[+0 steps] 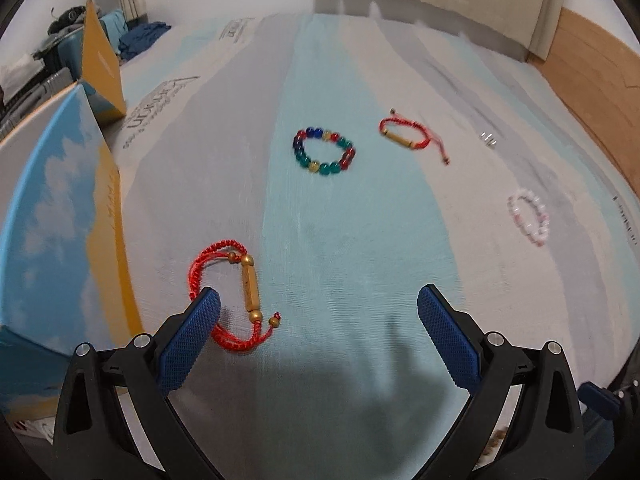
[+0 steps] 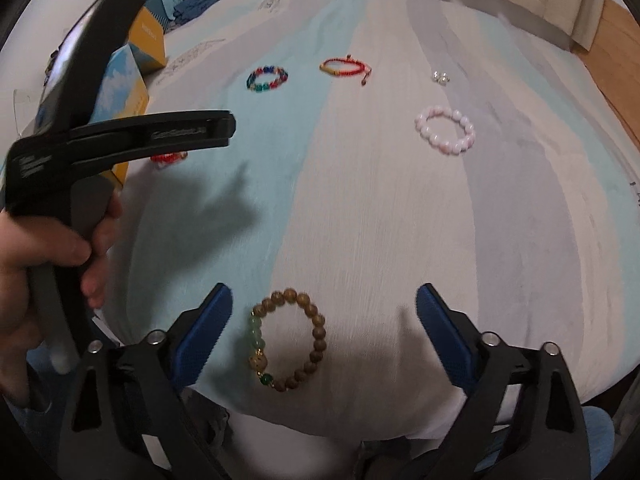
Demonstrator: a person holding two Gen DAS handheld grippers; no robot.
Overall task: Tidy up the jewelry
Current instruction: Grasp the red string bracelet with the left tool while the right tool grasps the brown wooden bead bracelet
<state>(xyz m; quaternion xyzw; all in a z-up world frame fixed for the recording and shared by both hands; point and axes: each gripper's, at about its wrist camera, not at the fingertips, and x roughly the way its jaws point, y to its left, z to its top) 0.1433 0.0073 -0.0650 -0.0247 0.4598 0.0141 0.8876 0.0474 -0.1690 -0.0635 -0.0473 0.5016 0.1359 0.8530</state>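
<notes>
Meanwhile, six pieces are laid out loose on the striped bed (image 1: 360,220), none in a container, while a sky-print box (image 1: 52,216) is seen at the left edge, its inside hidden. The left gripper (image 1: 319,307) is spread wide, its left pad over a red cord bracelet (image 1: 230,300); the right gripper (image 2: 324,308) is likewise spread, with a wooden bead bracelet (image 2: 290,340) lying between its fingers, not pinched

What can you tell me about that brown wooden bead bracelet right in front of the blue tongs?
The brown wooden-looking bead bracelet is a closed ring, mostly round brown beads, with a few pale green ones, a gold bead and a dark green bead along its left side. It lies flat on the striped bedsheet, between the open right tongs, nearer the left pad; nothing grips it.
</notes>
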